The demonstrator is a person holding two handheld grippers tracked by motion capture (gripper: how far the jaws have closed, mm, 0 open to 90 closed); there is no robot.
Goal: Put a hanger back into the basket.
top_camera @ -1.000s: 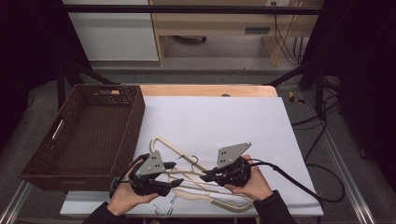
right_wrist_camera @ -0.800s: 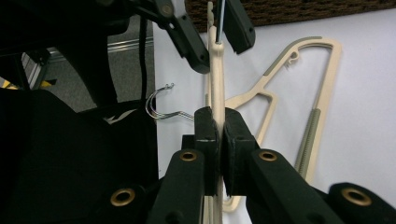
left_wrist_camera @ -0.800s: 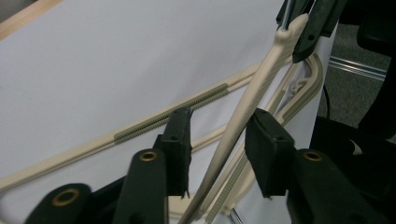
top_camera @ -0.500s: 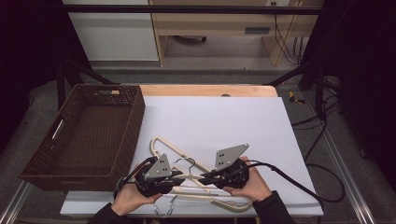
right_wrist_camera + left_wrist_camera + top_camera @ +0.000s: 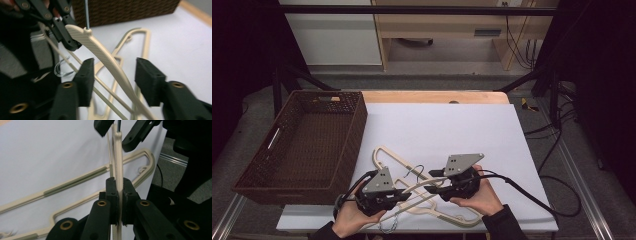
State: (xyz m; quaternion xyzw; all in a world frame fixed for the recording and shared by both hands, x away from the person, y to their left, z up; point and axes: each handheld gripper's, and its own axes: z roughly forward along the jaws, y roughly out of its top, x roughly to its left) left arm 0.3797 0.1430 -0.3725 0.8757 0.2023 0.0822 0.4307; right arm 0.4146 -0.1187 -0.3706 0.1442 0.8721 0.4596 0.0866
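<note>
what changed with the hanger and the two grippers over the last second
The hanger changed hands. The left gripper has just been closing and is now clamped on the hanger's arm, while the right gripper has just been opening, its pads apart with the hanger between them, untouched. The other hangers on the white table and the brown basket stayed as they were.

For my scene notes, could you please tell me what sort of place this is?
Probably a lab recording station: a white table with a wicker basket and cream hangers, loose cables on the floor, and a dark frame around it.
</note>
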